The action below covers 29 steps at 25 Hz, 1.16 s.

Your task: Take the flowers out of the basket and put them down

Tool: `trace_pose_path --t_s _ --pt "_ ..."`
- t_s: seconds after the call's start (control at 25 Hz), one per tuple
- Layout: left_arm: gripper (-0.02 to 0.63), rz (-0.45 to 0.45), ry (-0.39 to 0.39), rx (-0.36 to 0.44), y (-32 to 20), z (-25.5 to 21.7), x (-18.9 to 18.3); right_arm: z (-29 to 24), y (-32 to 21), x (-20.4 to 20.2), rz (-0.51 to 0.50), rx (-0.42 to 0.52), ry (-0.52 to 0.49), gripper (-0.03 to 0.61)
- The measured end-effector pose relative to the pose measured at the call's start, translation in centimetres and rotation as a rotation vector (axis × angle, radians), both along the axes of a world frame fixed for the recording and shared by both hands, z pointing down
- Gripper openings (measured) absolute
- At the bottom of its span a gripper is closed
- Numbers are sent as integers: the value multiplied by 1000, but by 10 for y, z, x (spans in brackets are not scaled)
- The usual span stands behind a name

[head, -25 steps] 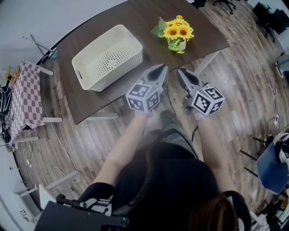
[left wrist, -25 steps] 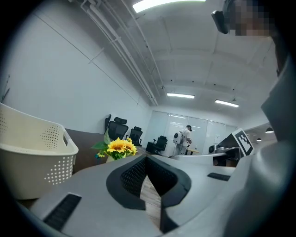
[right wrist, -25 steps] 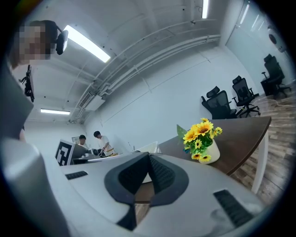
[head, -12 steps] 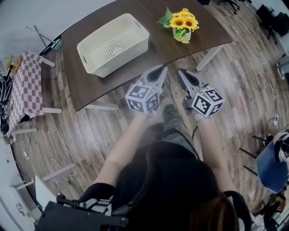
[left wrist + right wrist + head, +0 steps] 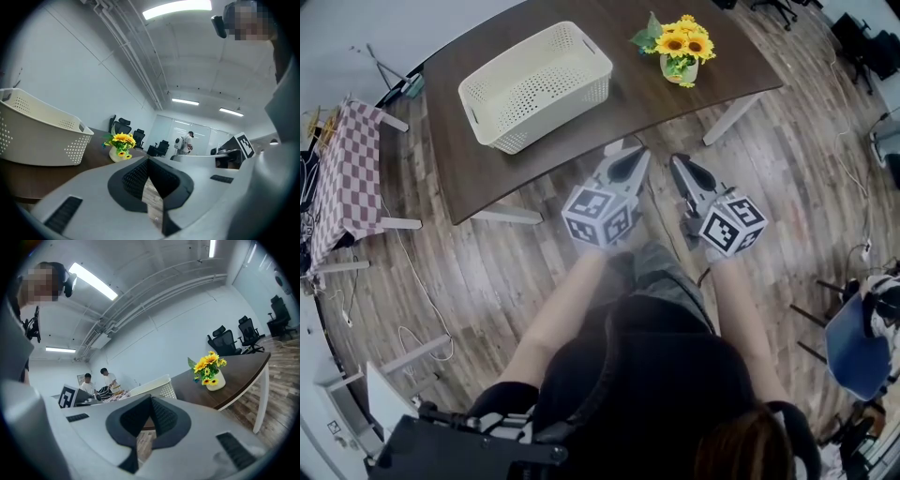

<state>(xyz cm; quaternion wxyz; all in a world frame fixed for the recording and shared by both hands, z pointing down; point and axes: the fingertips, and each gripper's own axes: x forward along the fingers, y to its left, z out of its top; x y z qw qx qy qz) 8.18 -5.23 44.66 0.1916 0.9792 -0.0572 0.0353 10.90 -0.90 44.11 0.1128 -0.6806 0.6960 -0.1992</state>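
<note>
Pulled back off the table (image 5: 464,159) edge within the last second, left gripper (image 5: 634,152) and right gripper (image 5: 678,161) both pressed together and empty, now over the floor. Left the flowers (image 5: 678,47) upright at far right, apart from the basket (image 5: 536,84) (empty, far left). Looks finished.

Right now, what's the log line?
flowers: on table, outside basket | left gripper: shut, empty | right gripper: shut, empty
</note>
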Motion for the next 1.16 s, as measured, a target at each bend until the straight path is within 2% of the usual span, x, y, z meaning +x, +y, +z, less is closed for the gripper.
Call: trace_pose_path --t_s 0.6,0.84,1.16 --pt "0 91 -13 43 19 4 27 7 6 5 -27 -19 45 -2" --pt "0 60 -16 38 9 8 40 14 -3 14 -69 -20 39 -2" --pt "0 3 -55 13 -10 23 67 28 -29 34 -214 -38 45 -2"
